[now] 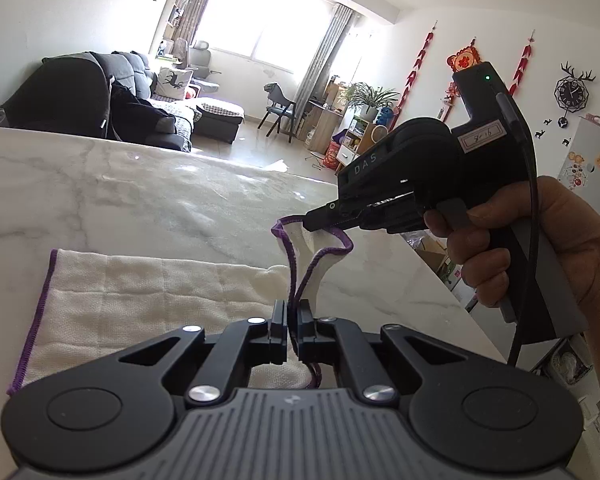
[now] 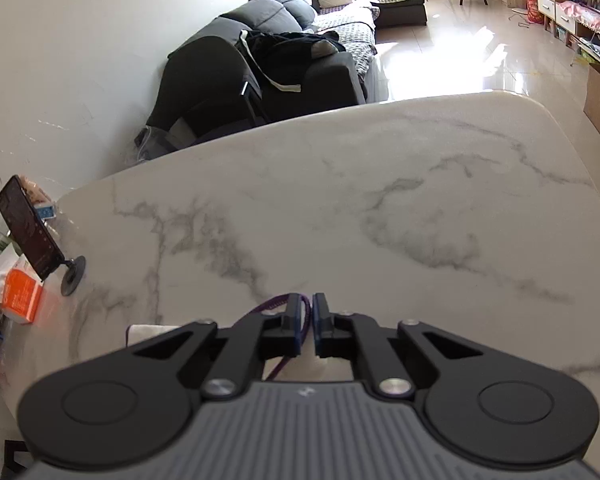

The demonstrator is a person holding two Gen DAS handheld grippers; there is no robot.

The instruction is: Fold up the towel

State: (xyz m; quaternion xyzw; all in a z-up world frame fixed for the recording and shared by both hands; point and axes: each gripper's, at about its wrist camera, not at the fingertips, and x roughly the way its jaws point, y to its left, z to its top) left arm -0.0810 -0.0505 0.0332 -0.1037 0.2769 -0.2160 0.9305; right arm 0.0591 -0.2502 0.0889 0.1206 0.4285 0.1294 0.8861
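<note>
1. Left wrist view: the left gripper (image 1: 291, 312) has its jaws clamped on the purple-stitched hem of the towel (image 1: 140, 300), at the edge nearest the camera, so that this corner comes up with the hand.
2. Most of the white towel lies flat on the marble table (image 1: 120, 200), spread away to the left; only the right-hand end is lifted and bunched into a loop of hem between the two tools.
3. In the same view the right gripper (image 1: 320, 216), held by the person's hand (image 1: 500, 248), pinches the far corner of that raised end, above the table and apart from the left gripper.
4. Right wrist view: the right gripper's (image 2: 311, 312) jaws are together on the purple hem (image 2: 276, 304), with a strand of it running between the pads.
5. Holding two neighbouring corners of one short side looks like the set-up for carrying that side across to the opposite hem, which would make the first fold.
6. A phone on a stand (image 2: 28, 228) sits at the table's far left, well clear of the cloth.
</note>
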